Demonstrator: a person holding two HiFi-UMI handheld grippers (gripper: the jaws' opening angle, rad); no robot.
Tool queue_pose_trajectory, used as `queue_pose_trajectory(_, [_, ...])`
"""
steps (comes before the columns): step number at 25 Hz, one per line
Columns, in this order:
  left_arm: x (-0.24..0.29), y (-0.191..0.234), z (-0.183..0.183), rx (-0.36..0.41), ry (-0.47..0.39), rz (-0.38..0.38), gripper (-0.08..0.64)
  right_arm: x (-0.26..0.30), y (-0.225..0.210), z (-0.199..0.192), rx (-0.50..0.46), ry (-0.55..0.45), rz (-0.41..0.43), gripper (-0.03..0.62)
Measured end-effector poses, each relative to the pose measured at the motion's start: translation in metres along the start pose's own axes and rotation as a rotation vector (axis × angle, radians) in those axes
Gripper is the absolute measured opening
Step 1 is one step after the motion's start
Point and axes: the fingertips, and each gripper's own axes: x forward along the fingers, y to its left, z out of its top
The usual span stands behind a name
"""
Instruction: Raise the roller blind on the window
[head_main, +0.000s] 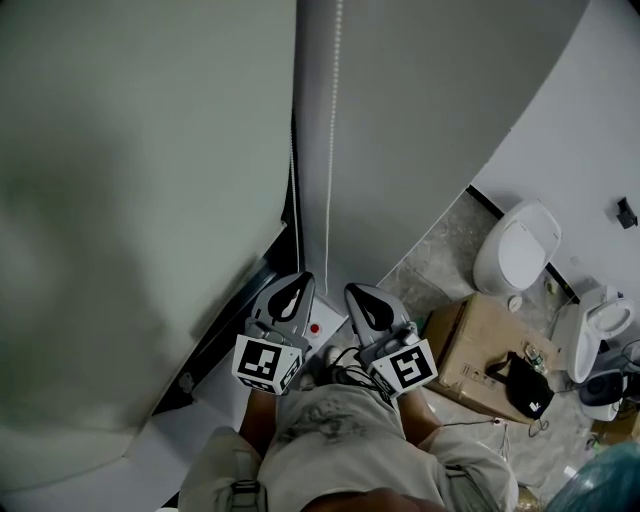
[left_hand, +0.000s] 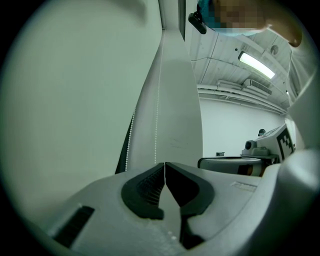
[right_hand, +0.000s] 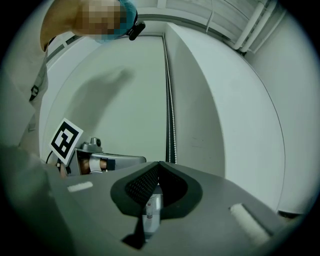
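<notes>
The pale roller blind (head_main: 130, 200) fills the left of the head view. Its white bead chain (head_main: 331, 150) hangs along the window's right edge and runs down between my two grippers. My left gripper (head_main: 300, 277) is just left of the chain and my right gripper (head_main: 352, 290) just right of it, both held low and pointing up. In the left gripper view the jaws (left_hand: 164, 164) meet at the tips with nothing between them, and the chain (left_hand: 156, 110) passes beyond them. In the right gripper view the jaws (right_hand: 159, 163) are shut and empty, with both chain strands (right_hand: 172, 125) behind them.
A white wall (head_main: 430, 120) stands right of the chain. On the tiled floor to the right are a white toilet (head_main: 517, 247), a cardboard box (head_main: 480, 345) with a black bag (head_main: 527, 385) on it, and another white fixture (head_main: 605, 320). The sill (head_main: 215, 395) runs below the blind.
</notes>
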Motion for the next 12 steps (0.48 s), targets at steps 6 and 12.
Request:
queue_pose_trajectory(6, [0.012, 0.003, -0.001, 0.012, 0.015, -0.01, 0.032, 0.004, -0.002, 0.004, -0.001, -0.012, -0.004, 0.012])
queue_pose_trajectory(12, [0.025, 0.012, -0.003, 0.023, 0.032, -0.007, 0.056, 0.01, -0.005, 0.003, 0.003, -0.015, 0.002, 0.012])
